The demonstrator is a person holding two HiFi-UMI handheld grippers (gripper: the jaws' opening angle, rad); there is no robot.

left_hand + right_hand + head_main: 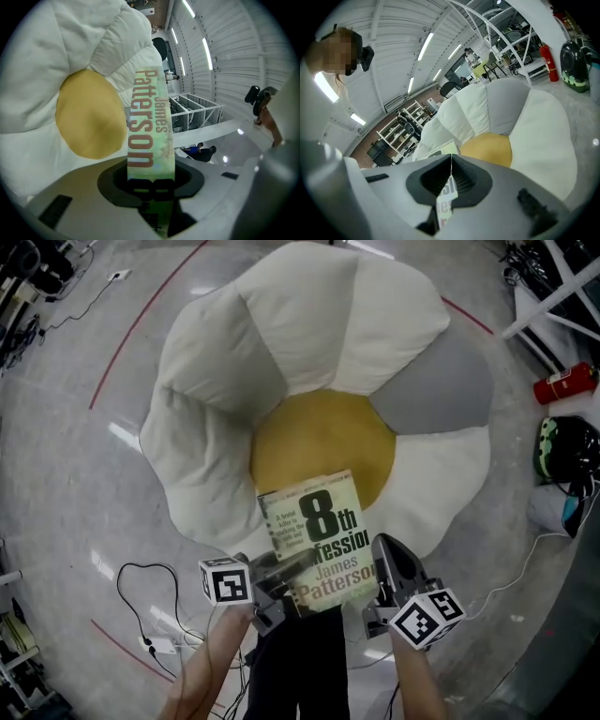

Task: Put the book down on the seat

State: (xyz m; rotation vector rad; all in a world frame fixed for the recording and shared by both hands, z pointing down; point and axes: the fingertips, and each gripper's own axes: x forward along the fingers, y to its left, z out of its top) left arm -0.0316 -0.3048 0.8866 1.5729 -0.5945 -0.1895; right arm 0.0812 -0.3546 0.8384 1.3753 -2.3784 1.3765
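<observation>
A green-and-white paperback book (pixel 317 540) is held face-up over the near edge of a flower-shaped cushion seat (pixel 234 343) with white and grey petals. The book's far end overlaps the seat's yellow centre (pixel 323 432). My left gripper (pixel 279 579) is shut on the book's lower left edge. In the left gripper view the spine (pixel 150 136) stands clamped between the jaws of my left gripper (pixel 151 183), with the yellow centre (pixel 89 115) beyond. My right gripper (pixel 380 573) is shut on the book's lower right corner; in the right gripper view a thin edge of the book (pixel 446 199) sits pinched in my right gripper (pixel 451 180).
On the concrete floor to the right lie a red fire extinguisher (pixel 565 383) and a black-and-green helmet (pixel 562 448). At the lower left are black cables (pixel 141 592) and a power strip (pixel 159 645). White frame legs (pixel 553 301) stand at the upper right. The person's dark trousers (pixel 300 671) are below the book.
</observation>
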